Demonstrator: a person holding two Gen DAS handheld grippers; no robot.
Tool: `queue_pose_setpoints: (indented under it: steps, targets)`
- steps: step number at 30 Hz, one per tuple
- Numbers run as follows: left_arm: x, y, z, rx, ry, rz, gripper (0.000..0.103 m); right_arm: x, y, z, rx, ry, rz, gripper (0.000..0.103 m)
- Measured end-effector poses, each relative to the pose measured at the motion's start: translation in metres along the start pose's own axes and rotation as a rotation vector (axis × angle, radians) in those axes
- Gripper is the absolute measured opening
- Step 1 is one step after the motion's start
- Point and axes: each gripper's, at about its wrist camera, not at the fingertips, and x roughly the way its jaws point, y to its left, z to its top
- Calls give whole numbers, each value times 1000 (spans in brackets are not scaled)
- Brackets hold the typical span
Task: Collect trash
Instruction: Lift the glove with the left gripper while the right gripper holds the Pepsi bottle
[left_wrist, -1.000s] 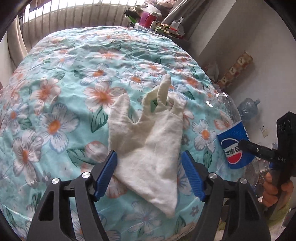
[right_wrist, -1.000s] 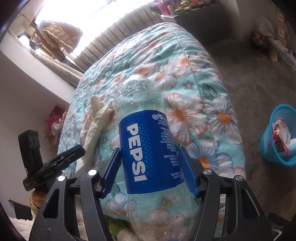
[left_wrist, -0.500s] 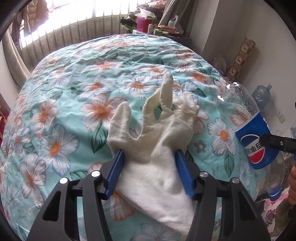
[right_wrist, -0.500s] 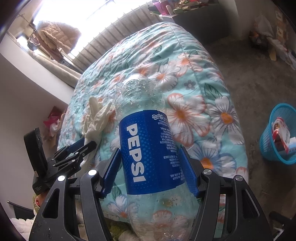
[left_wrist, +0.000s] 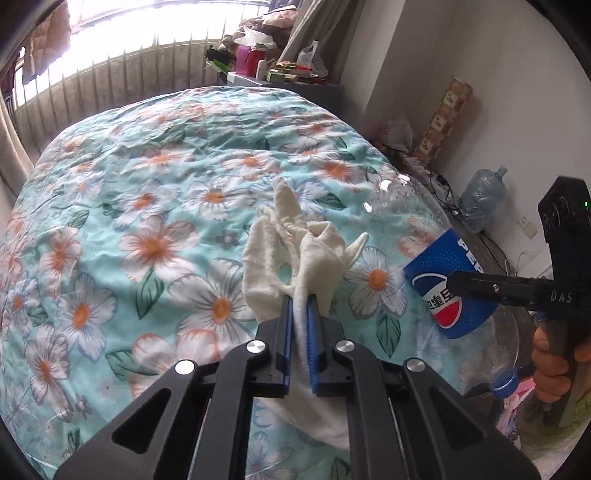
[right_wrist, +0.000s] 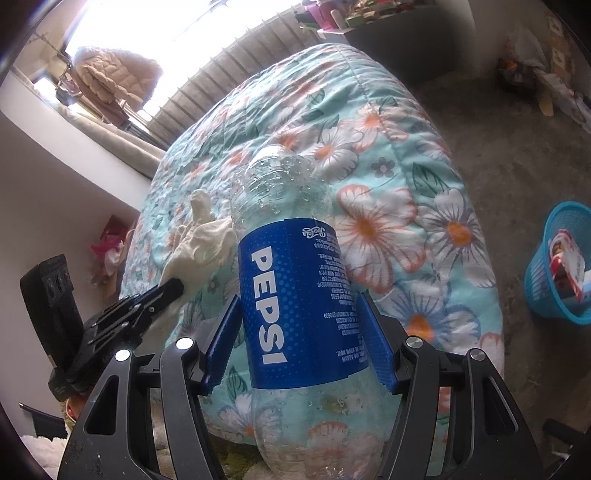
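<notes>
A cream-white cloth glove (left_wrist: 295, 258) lies bunched on the floral bedspread (left_wrist: 147, 206). My left gripper (left_wrist: 300, 306) is closing on it, its blue pads pinching the cloth into a ridge; the glove's cuff hangs below the jaws. From the right wrist view the same gripper (right_wrist: 173, 286) shows at the left, clamped on the glove (right_wrist: 199, 243). My right gripper (right_wrist: 301, 325) is shut on an empty clear Pepsi bottle (right_wrist: 295, 295), its pads pressing the blue label on both sides. In the left wrist view the bottle (left_wrist: 439, 280) sits at the right, held by that gripper (left_wrist: 458, 282).
A blue plastic basket (right_wrist: 561, 266) with rubbish inside stands on the grey floor right of the bed. A large water jug (left_wrist: 484, 195) sits by the wall. A cluttered shelf (left_wrist: 273, 70) and barred window lie beyond the bed. A person's hand (left_wrist: 550, 362) grips the right handle.
The left jaws went from wide apart around the flat glove to pinched together on it, crumpling the cloth upward. The left gripper shifted and rolled. The right gripper and bottle stayed still.
</notes>
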Motion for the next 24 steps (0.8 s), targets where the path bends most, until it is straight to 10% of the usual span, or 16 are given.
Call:
queue_pose_setpoints:
  steps: [24]
  targets:
    - [18,-5,-6,33,40,92,7,7,7,2,-11,-29,-47,60]
